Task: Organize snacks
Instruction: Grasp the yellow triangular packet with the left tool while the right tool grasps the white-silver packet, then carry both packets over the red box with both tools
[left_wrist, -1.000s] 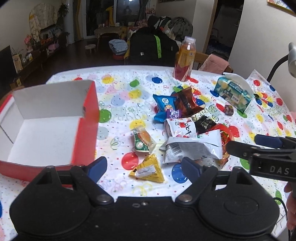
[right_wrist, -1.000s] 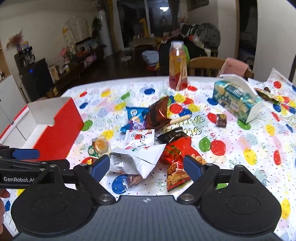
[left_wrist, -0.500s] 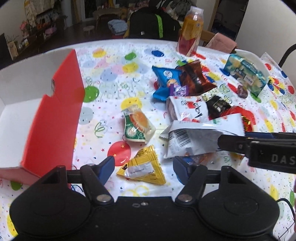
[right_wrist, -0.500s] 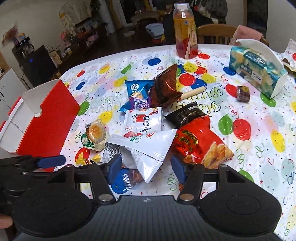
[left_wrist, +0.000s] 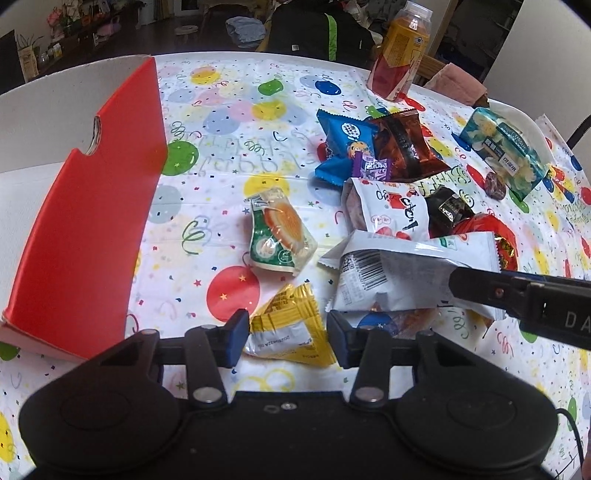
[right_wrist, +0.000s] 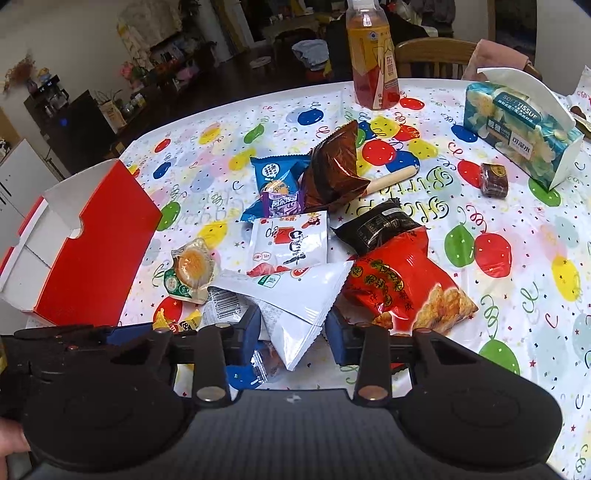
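Now my left gripper (left_wrist: 284, 334) straddles the yellow packet (left_wrist: 286, 334), my right gripper (right_wrist: 291, 325) the white bag (right_wrist: 295, 295), jaws spread, box (left_wrist: 88, 206) at ten o'clock awaiting both.

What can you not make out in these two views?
- Snack under the white packet, right wrist view: mostly covered.
- Red box interior, left wrist view: hidden by its wall.
- Yellow packet print: too small.
- Right hand-held gripper, left wrist view: fingertips hidden.

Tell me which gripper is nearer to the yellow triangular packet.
Left. The left gripper straddles the yellow triangular packet, one finger on each side. The right gripper is beside it, around the white bag.
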